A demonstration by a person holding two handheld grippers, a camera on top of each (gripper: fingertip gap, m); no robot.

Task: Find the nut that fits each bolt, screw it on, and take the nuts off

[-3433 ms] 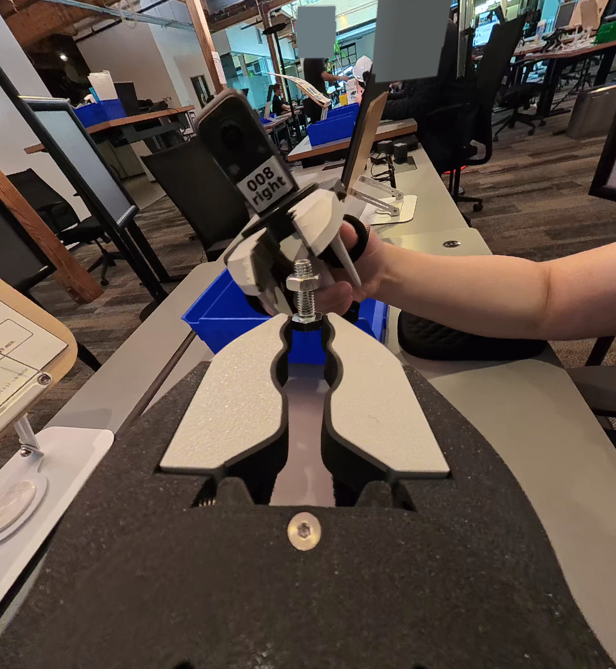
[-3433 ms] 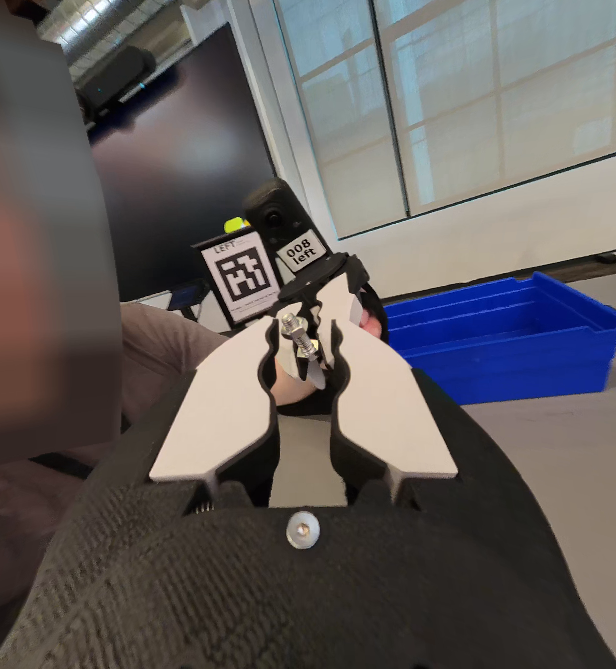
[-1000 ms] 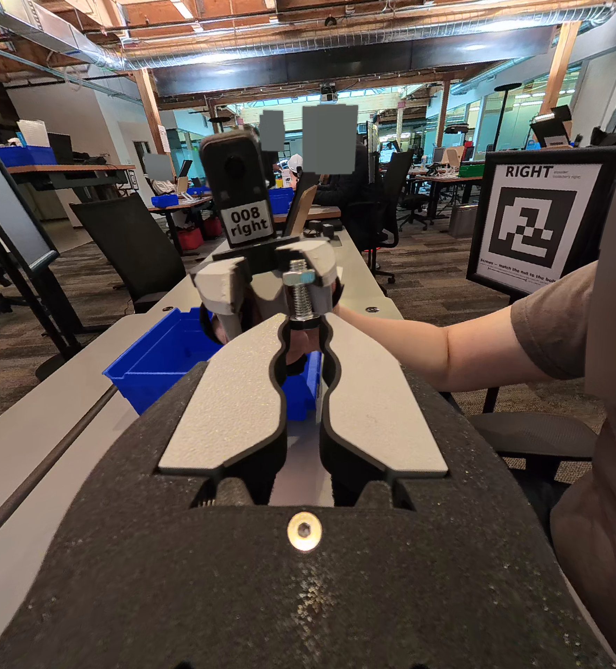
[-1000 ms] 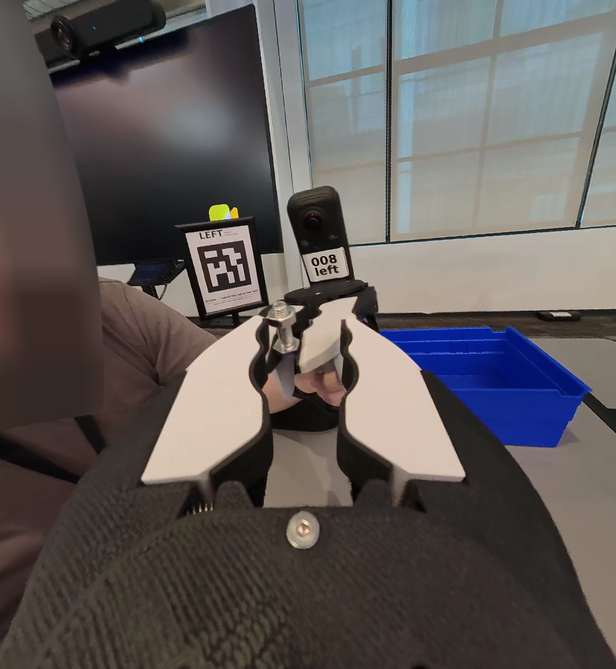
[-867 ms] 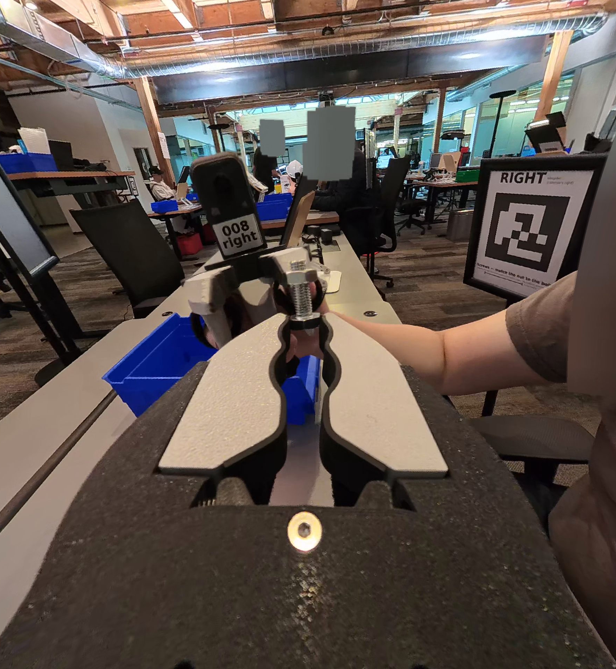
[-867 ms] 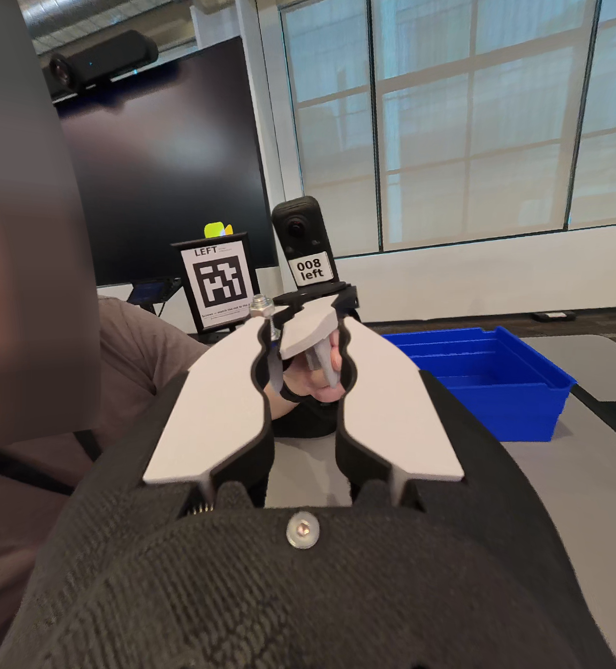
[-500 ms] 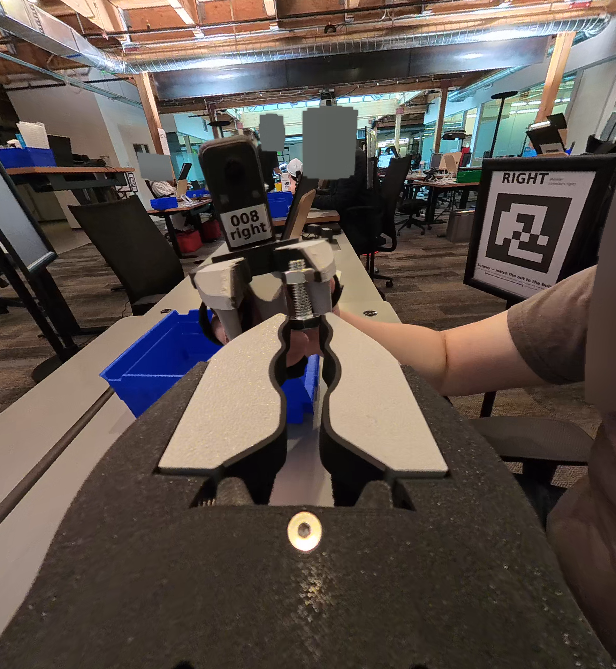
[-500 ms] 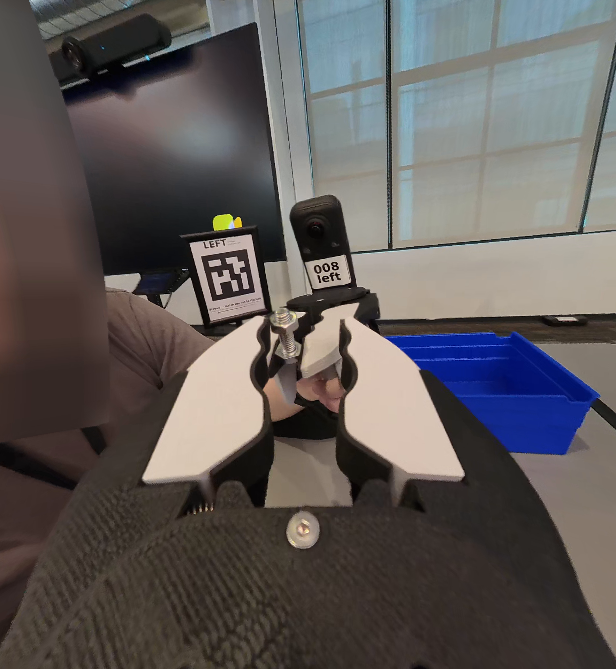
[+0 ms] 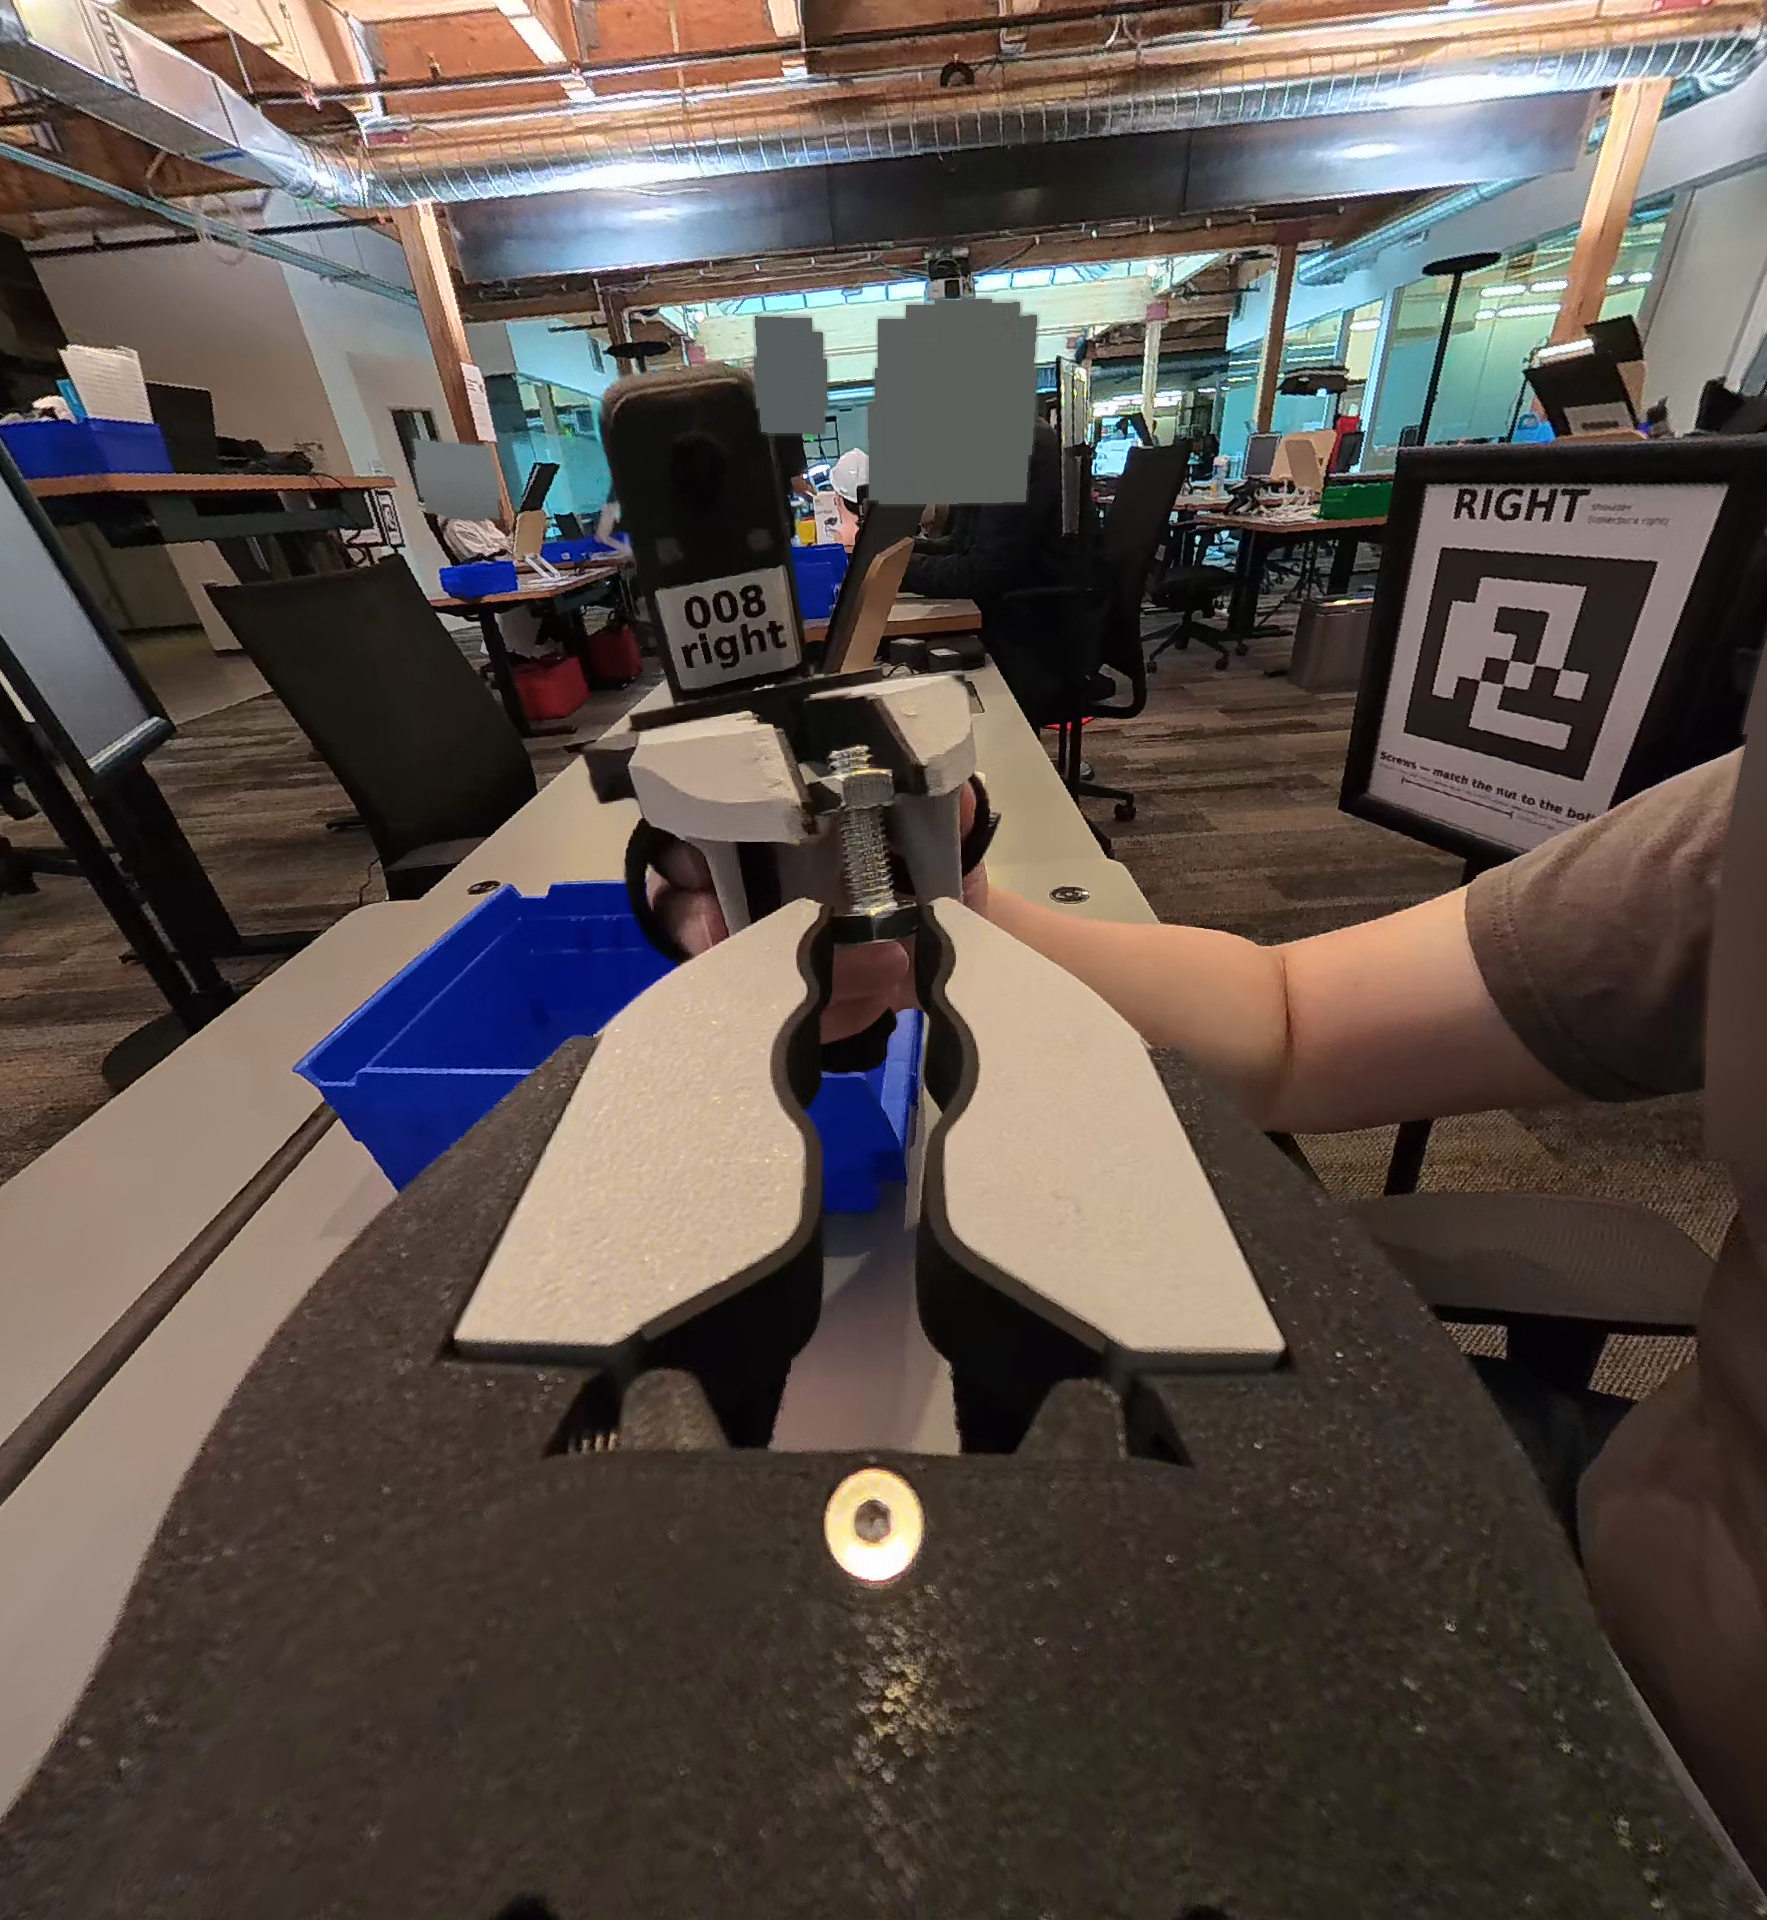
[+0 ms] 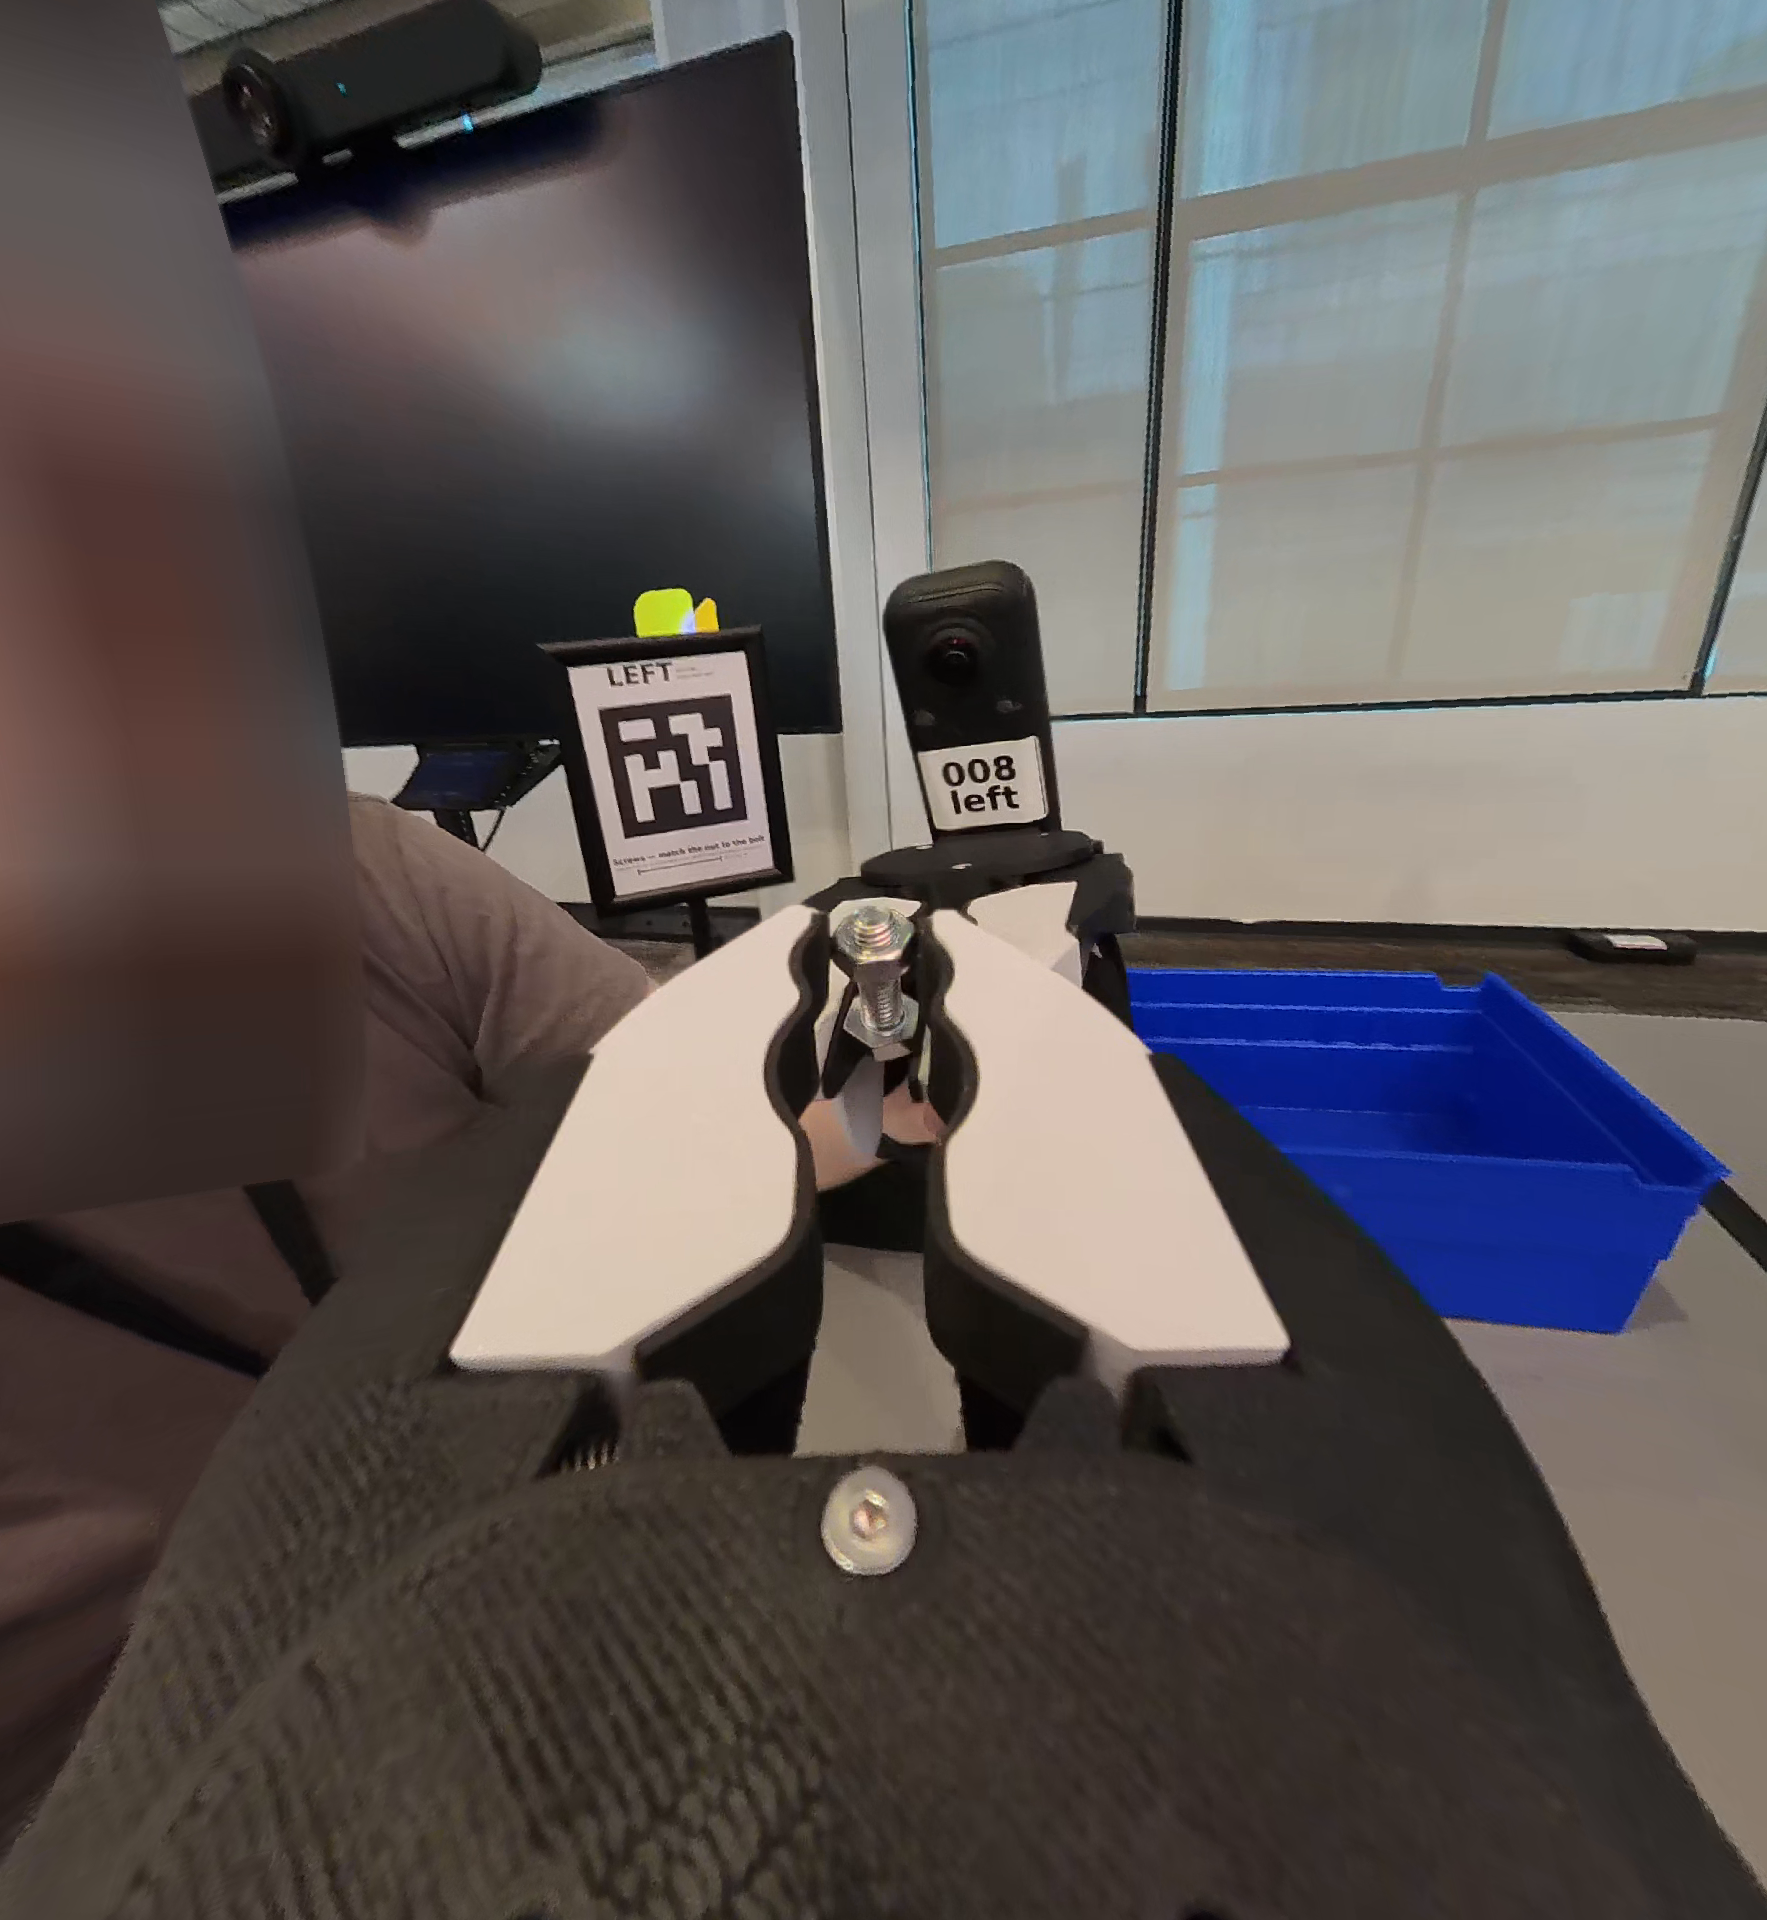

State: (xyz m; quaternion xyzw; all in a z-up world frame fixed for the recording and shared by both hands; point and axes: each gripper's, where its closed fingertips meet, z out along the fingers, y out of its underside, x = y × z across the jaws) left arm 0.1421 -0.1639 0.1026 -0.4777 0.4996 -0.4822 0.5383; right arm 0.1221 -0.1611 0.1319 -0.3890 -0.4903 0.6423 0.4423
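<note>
A silver bolt (image 9: 866,852) stands upright in the air between my two grippers. My left gripper (image 9: 866,920) is shut on the bolt's hex head at the bottom. A hex nut (image 9: 861,795) sits near the top of the thread, with a little thread above it. My right gripper (image 10: 874,927) faces the left one and is shut on the nut (image 10: 871,940). In the right wrist view the bolt (image 10: 877,992) runs down to its head, which the left gripper's tips hold.
A blue bin (image 9: 505,997) stands on the grey table (image 9: 131,1195) below the grippers; it also shows in the right wrist view (image 10: 1430,1122). The person's arm (image 9: 1274,1008) reaches in from the right. Framed marker signs (image 9: 1544,665) (image 10: 676,769) stand beside the table.
My right gripper has shifted sideways so the nut sits between its tips, and its fingers have closed on it. My left gripper has kept its hold on the bolt head.
</note>
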